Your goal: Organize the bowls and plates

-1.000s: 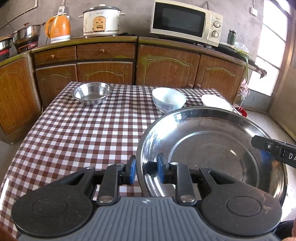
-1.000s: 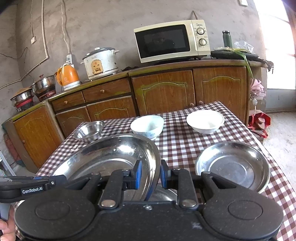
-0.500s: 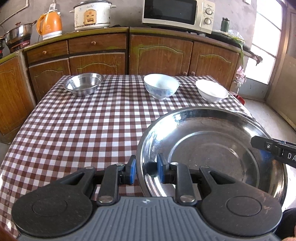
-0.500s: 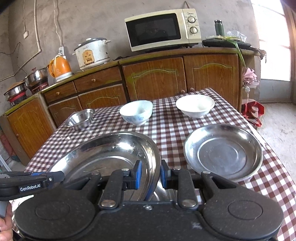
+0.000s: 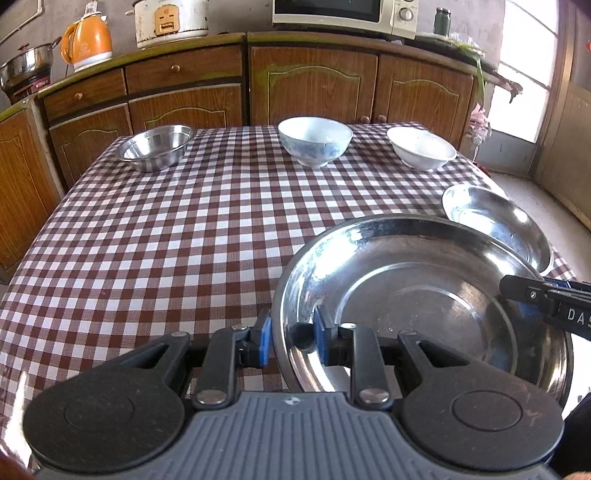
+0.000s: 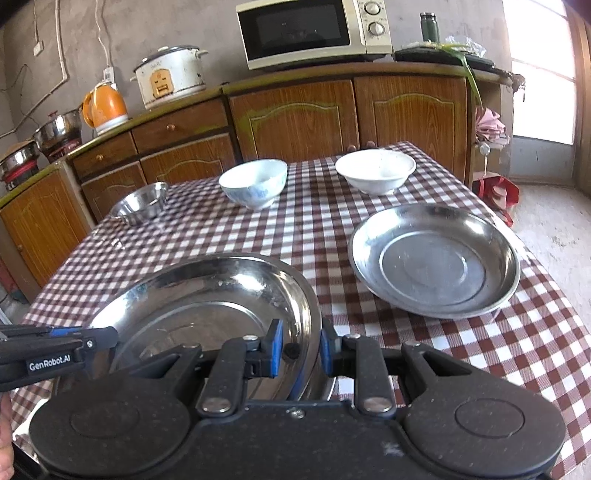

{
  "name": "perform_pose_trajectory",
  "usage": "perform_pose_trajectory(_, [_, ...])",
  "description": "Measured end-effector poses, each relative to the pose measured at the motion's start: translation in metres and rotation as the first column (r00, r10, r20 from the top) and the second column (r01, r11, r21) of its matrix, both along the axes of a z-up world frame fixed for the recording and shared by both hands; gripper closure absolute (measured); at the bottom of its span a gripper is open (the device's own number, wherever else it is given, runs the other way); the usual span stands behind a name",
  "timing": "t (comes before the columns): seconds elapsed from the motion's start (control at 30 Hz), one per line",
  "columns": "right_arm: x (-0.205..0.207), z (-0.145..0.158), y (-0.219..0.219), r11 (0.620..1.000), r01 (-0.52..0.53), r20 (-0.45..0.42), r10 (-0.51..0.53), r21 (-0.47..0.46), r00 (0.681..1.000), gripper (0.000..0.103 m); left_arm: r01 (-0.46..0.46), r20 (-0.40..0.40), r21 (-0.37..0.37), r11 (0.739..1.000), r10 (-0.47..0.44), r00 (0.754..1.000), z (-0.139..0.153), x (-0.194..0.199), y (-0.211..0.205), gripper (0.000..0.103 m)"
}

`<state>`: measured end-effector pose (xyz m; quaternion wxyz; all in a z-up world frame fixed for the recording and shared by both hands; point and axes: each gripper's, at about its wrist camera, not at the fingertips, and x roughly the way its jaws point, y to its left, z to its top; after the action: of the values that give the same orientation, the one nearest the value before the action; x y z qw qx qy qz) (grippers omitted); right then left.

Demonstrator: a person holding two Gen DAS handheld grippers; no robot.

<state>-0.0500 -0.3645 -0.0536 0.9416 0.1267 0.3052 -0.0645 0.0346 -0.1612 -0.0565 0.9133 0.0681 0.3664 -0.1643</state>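
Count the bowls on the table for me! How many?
3. They sit in a row along the far edge: a steel bowl at the left, a blue-patterned bowl in the middle and a white bowl at the right. The pictures show no more.

Walls: rough grey plaster (image 6: 155, 26)
Cabinets: brown wooden counter run with arched doors (image 5: 314, 81)
Table: brown-and-white checked cloth (image 5: 177, 229)
Counter: cream microwave (image 6: 314, 33), white rice cooker (image 6: 170, 75), orange kettle (image 6: 105, 105)
Light: bright window at right (image 6: 543, 66)
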Motion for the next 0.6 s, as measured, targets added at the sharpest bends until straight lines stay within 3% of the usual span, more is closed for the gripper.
perform_pose_trajectory(0.6, [0.011,-0.024,-0.003,1.0,0.01,-0.05,-0.011,-0.021,0.999,0.076,0.014,-0.025,0.026,1.0,-0.013,1.0,-0.022,0.009,-0.008,0.077])
